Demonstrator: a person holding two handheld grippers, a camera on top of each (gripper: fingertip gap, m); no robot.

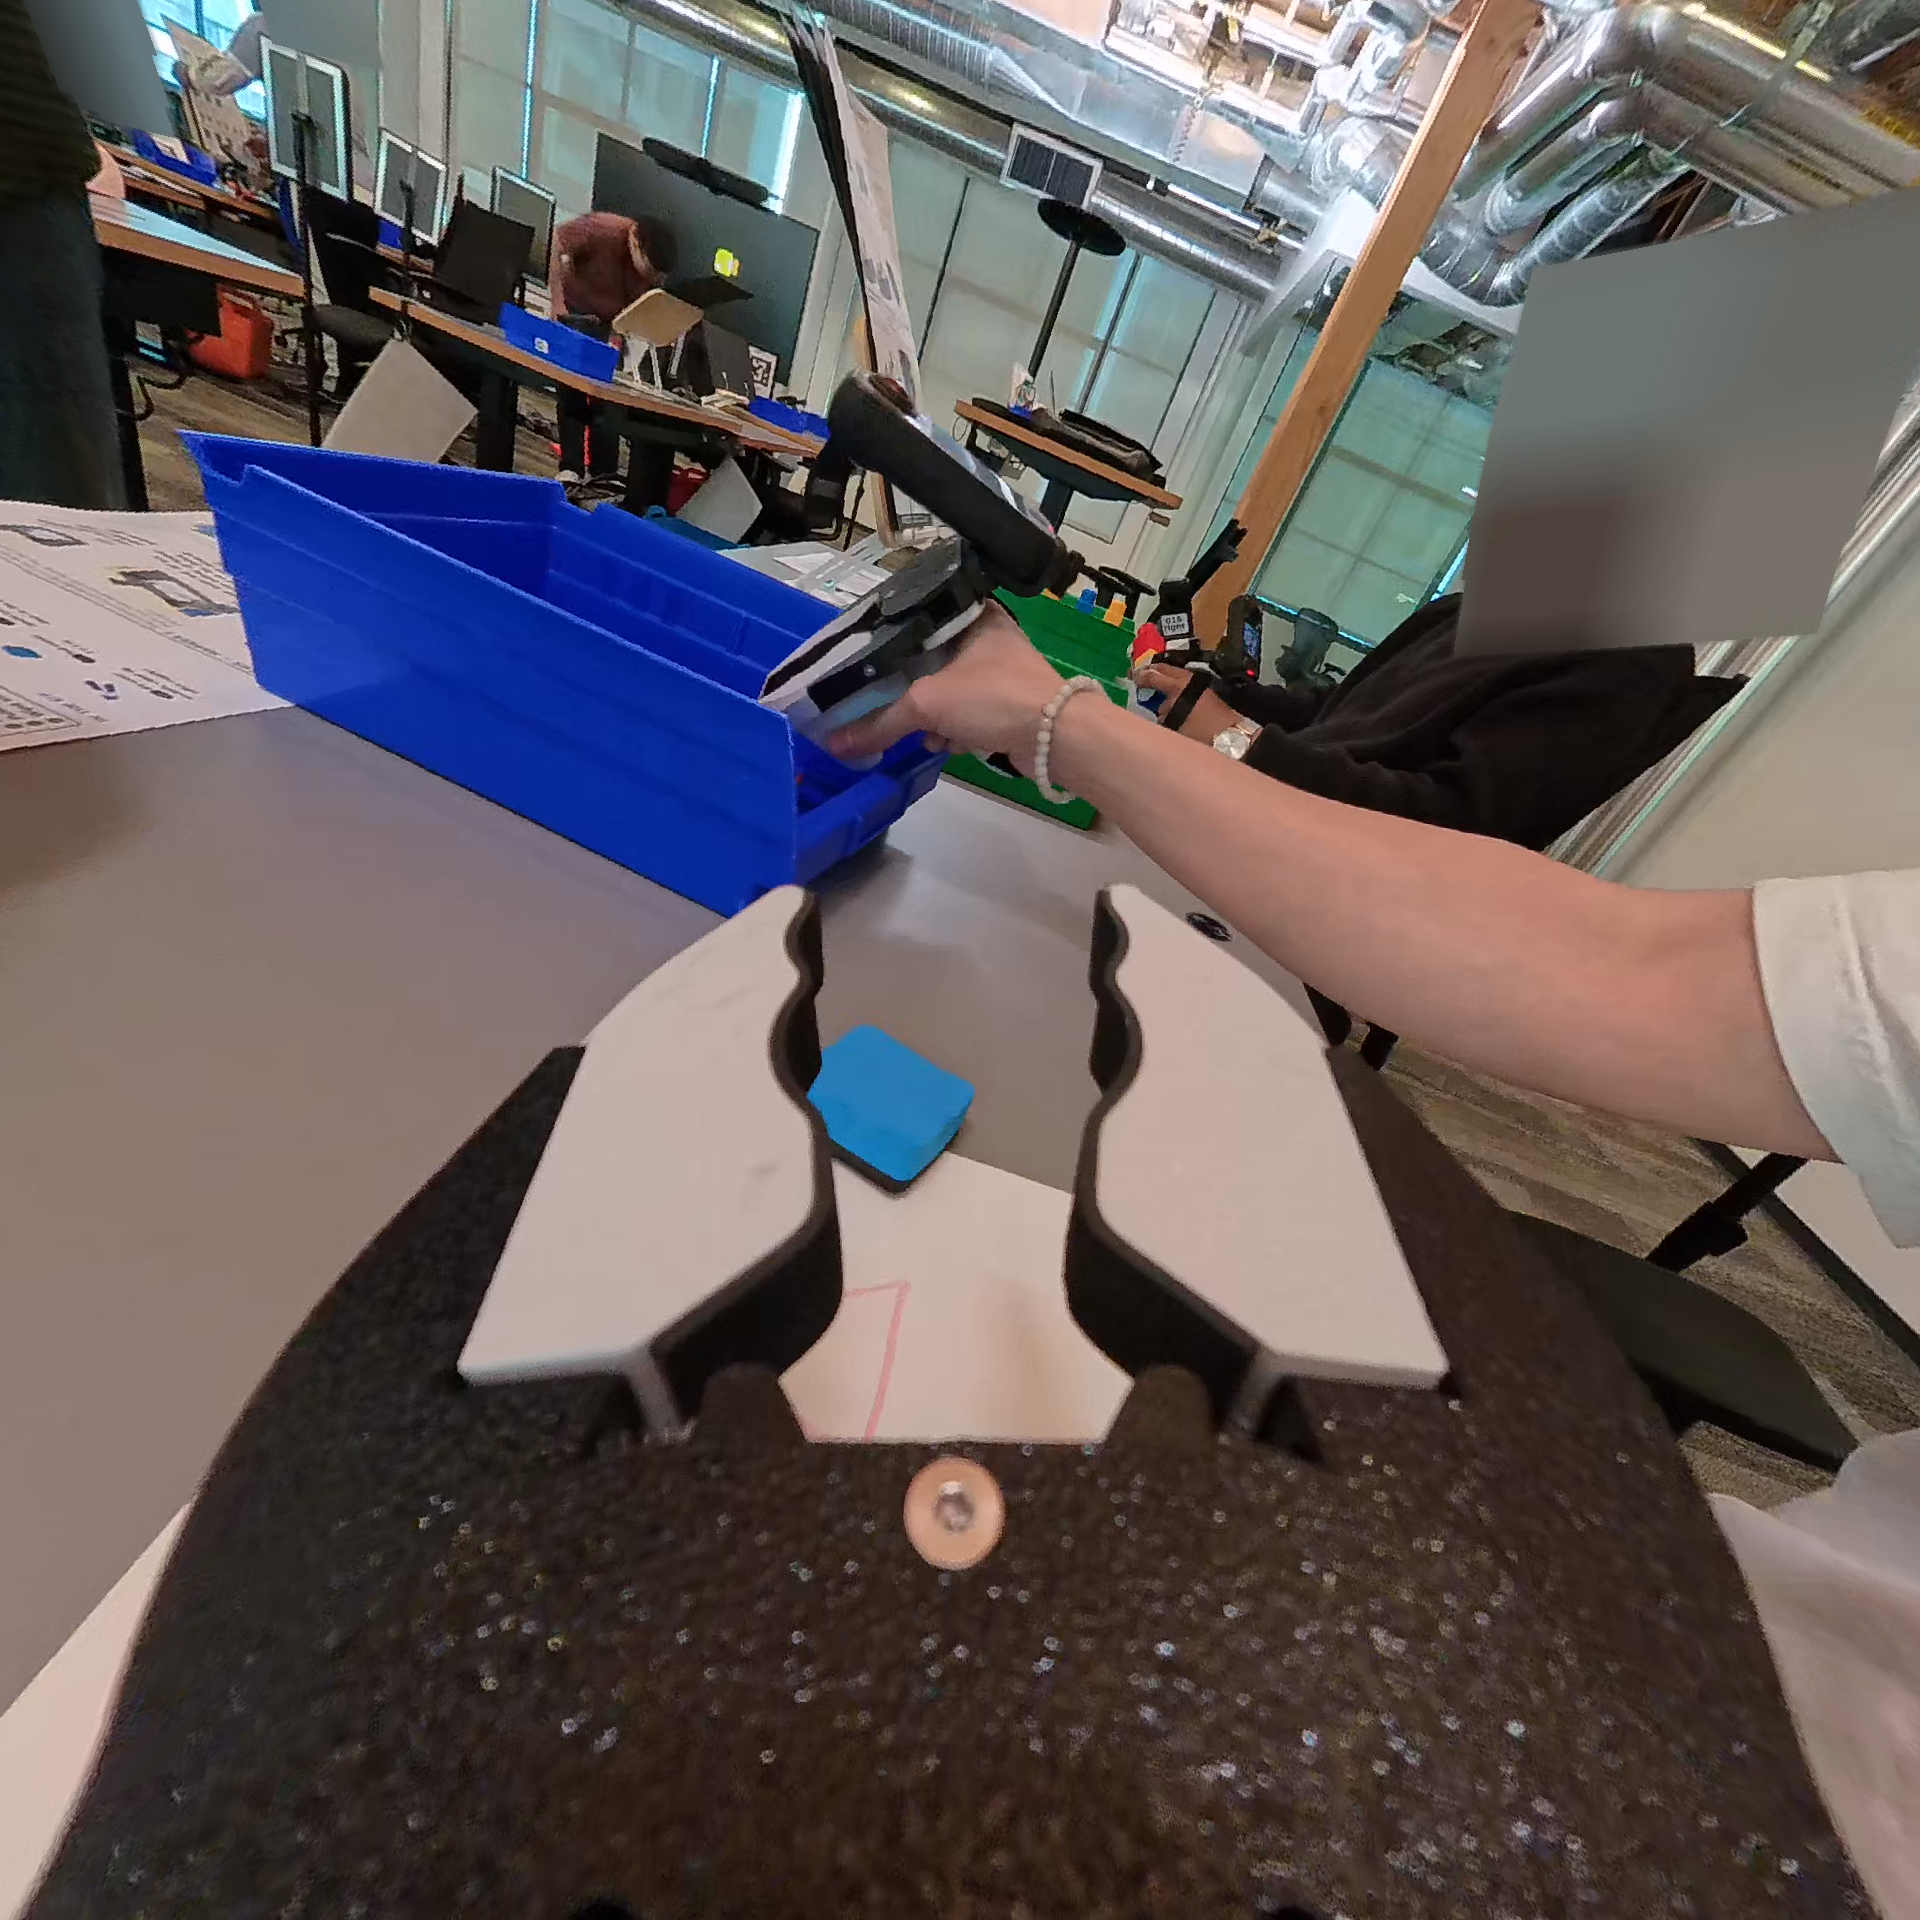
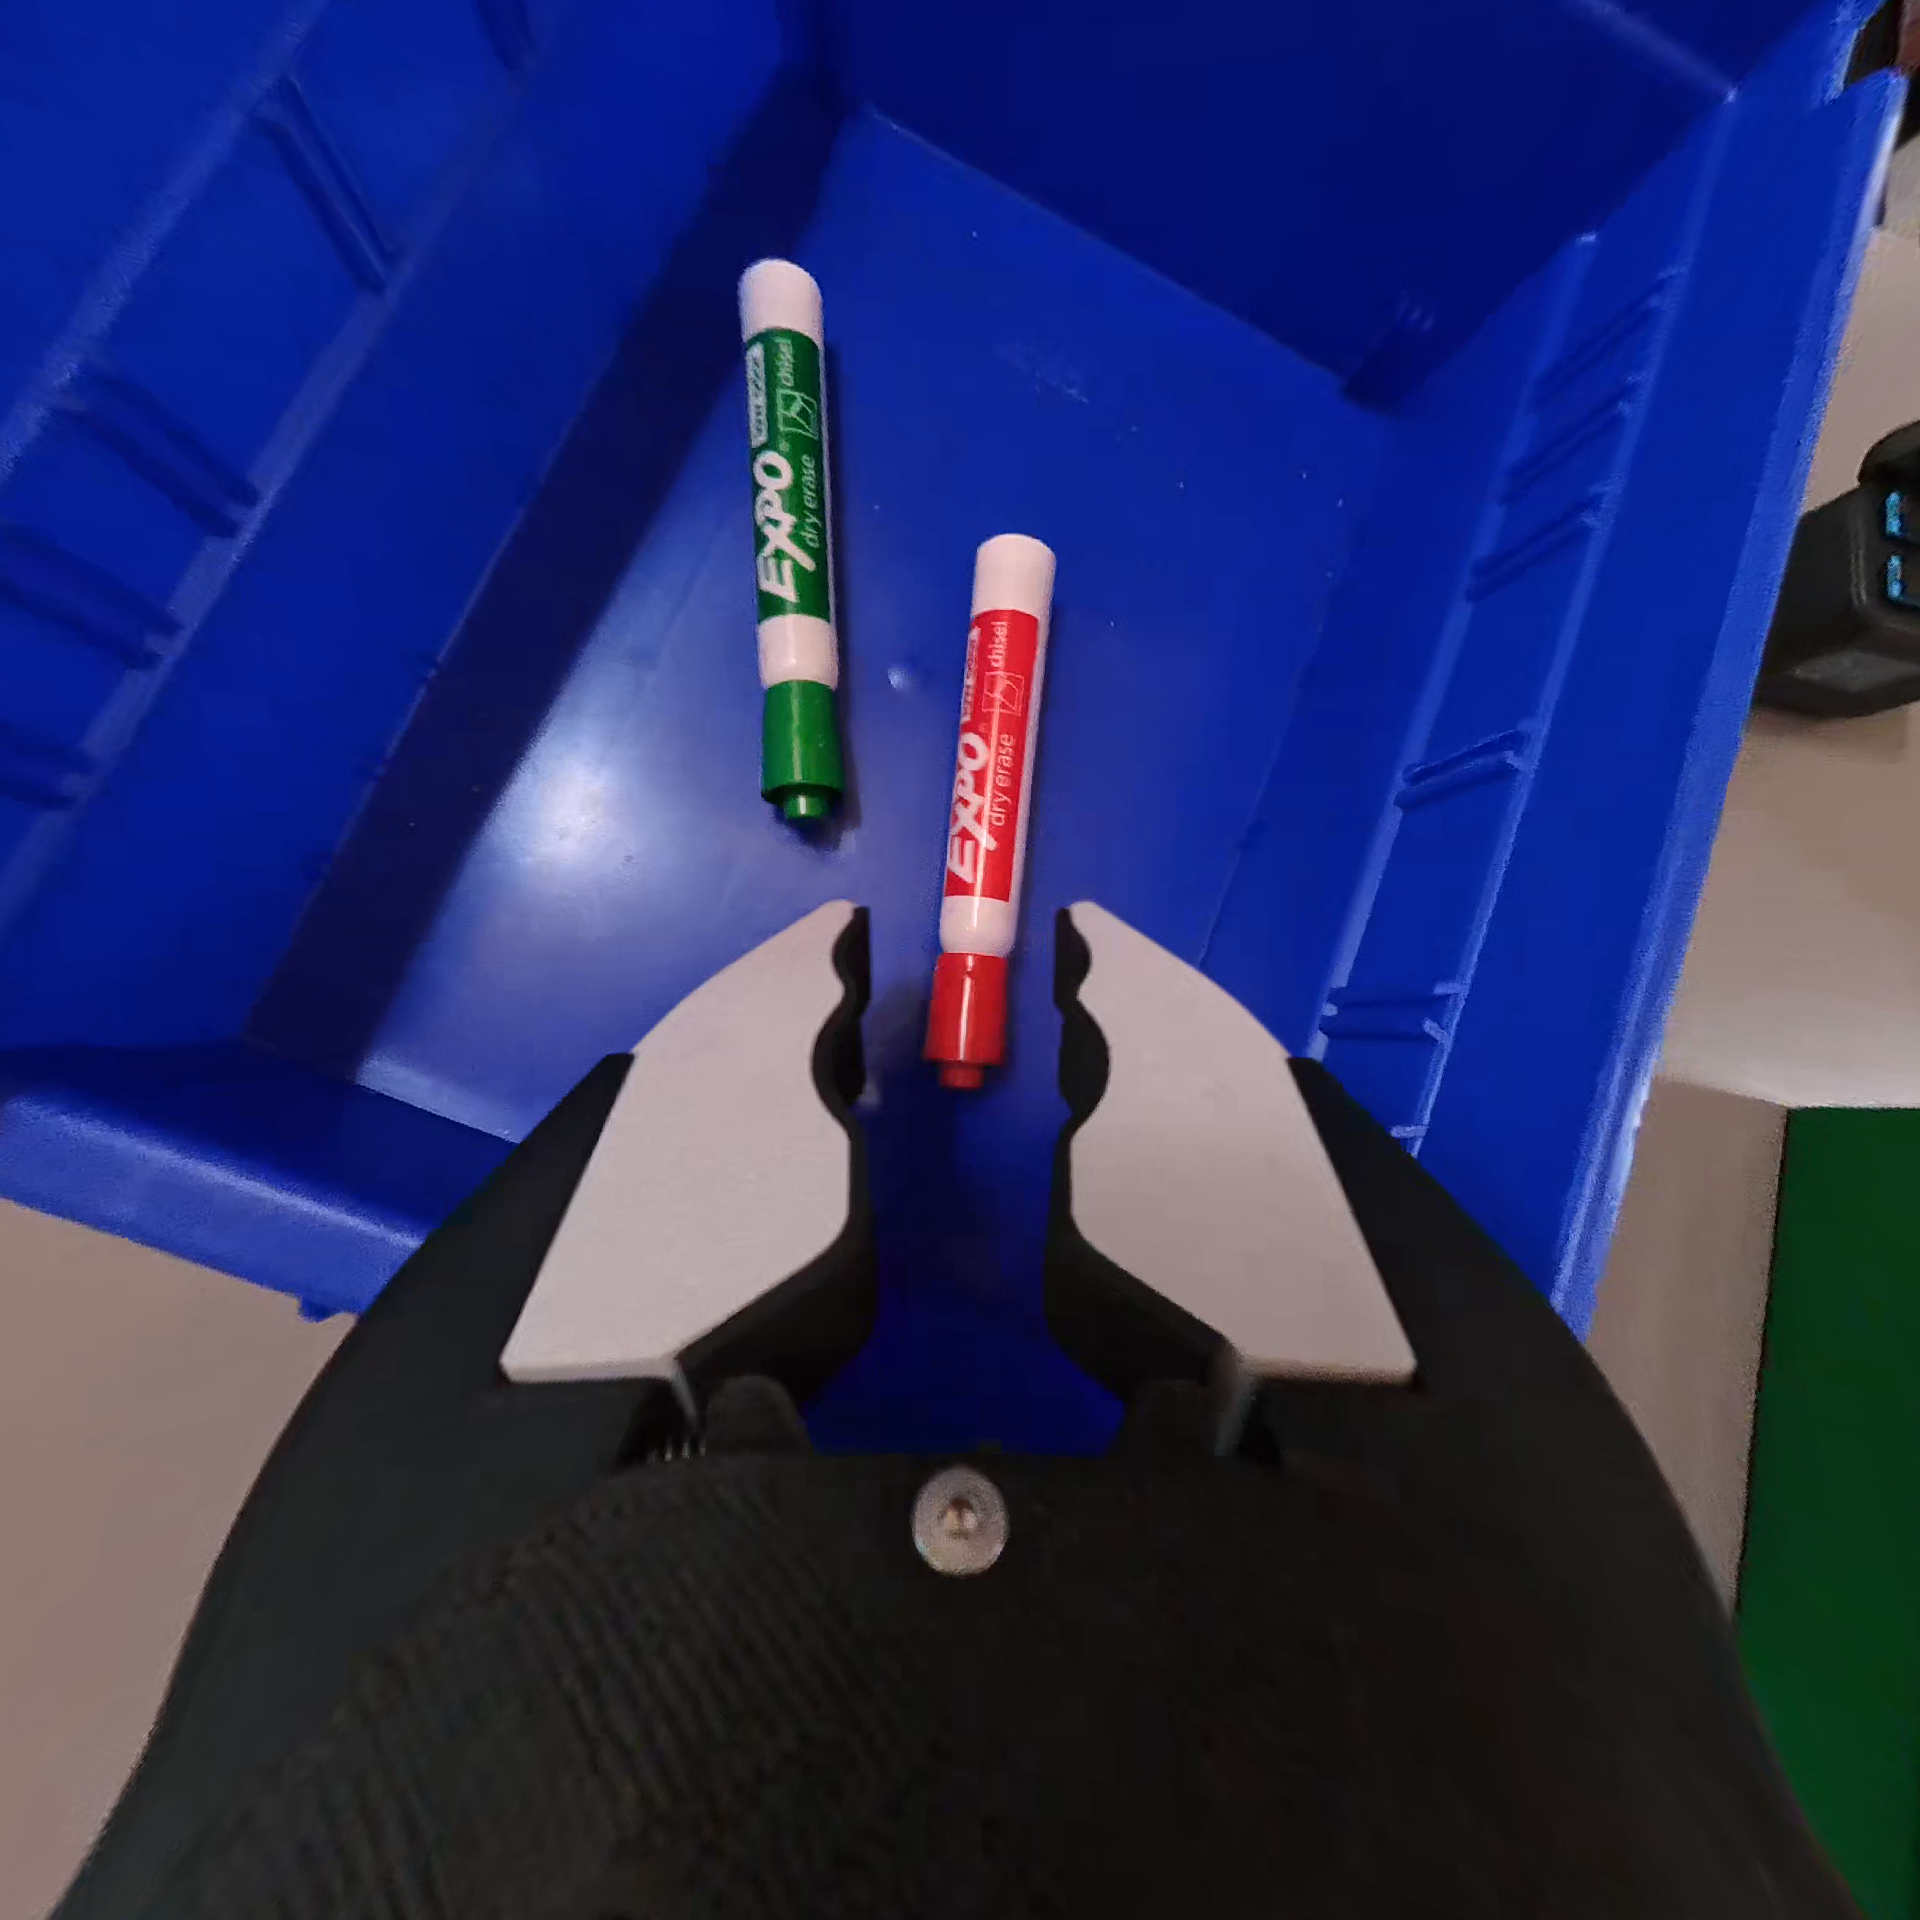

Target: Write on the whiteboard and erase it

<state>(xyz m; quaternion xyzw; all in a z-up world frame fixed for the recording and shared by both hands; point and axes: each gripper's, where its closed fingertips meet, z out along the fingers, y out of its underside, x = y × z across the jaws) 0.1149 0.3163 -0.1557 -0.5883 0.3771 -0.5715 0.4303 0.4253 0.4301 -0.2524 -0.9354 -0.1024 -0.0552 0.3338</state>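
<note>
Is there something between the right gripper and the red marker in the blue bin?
Nothing visible. The right gripper is open above the blue bin, and the red marker's cap end lies between its fingertips. The green marker lies apart, to the left.

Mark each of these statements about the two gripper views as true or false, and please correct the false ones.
1. Two markers lie in the blue bin. True: a green marker and a red marker.
2. The right gripper is shut on the red marker. False: it is open, with the marker's cap end lying between its fingers.
3. The blue eraser lies in the bin. False: it rests at the whiteboard's edge.
4. The left gripper is open and empty. True.
5. The whiteboard is blank. False: a red line shows.
</note>
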